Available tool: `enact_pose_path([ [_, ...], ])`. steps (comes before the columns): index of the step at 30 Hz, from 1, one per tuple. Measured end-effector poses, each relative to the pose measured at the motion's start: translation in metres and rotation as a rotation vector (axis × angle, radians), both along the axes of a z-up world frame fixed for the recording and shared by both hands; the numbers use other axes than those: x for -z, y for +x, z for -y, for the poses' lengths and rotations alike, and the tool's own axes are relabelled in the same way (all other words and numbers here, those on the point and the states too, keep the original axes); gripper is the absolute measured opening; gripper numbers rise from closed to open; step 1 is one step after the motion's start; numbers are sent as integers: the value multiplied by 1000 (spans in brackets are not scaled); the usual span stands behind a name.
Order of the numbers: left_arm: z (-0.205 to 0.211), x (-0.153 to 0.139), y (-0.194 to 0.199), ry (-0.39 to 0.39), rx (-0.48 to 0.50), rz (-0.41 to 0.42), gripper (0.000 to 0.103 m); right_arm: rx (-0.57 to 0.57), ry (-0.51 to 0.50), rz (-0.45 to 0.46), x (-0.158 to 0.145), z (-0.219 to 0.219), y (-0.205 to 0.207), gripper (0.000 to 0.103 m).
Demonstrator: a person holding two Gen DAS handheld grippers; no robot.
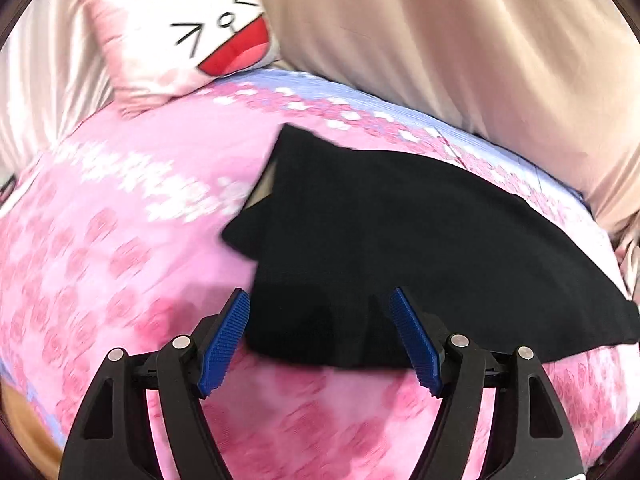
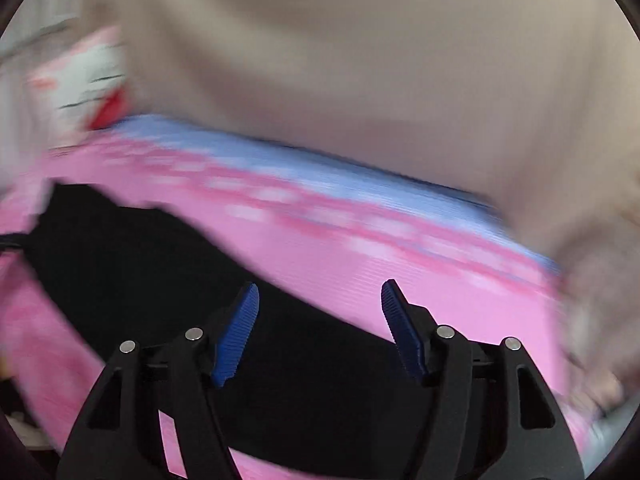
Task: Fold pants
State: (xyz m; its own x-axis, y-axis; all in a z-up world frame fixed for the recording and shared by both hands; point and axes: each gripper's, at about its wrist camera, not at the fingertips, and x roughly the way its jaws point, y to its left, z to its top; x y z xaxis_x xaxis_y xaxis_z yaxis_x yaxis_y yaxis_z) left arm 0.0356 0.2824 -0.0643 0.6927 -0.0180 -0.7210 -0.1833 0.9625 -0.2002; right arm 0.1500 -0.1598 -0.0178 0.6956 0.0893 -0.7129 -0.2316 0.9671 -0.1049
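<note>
pants | black, soft, limp, light, on pink bedspread | hold: near edge | left gripper, right gripper: both apart, empty

A bed is seen covered in a pink sheet printed with darker pink and white blotches, with a pale blue striped band along the far edge. A pink cat-face pillow with a wide red mouth is propped at the far left corner. Beige satin-looking curtains are hung right behind the bed, draped in soft folds. Everything's lit evenly; the right wrist view is heavily motion-blurred.
</note>
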Motion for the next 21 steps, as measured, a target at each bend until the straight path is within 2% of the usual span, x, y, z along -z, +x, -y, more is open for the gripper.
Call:
enact_pose_path([
  [4,-11,15,0,-77,-4,-26,74,-111,-24,-71,30,-80,74,60],
  [6,-8,21,-1,-116,21,-27,74,-113,-37,-128,49,-97,104,57],
  [9,1,23,8,-90,64,-16,72,-116,-21,-231,78,-112,133,54],
  [10,3,22,11,-77,71,-17,68,-126,-9,-269,89,-118,141,54],
  [11,4,22,17,-70,84,-20,58,-138,-17,-295,97,-125,146,53],
  [12,3,21,22,-53,87,-24,52,-152,-43,-315,106,-135,149,48],
  [13,1,20,29,-44,87,-24,38,-167,-63,-321,111,-142,150,32],
  [14,-4,20,33,-54,92,-23,31,-181,-72,-326,112,-151,152,21],
  [16,-16,19,44,-103,105,-17,23,-180,-130,-271,105,-161,152,10],
  [17,-22,15,52,-105,112,-11,21,-164,-119,-229,95,-161,156,9],
  [18,-25,11,60,-97,126,-6,21,-138,-94,-209,90,-157,162,1],
  [19,-26,5,68,-81,135,8,21,-95,-70,-182,83,-148,170,0],
  [21,-27,-9,82,-17,137,49,20,-17,-95,-155,80,-133,187,0],
])
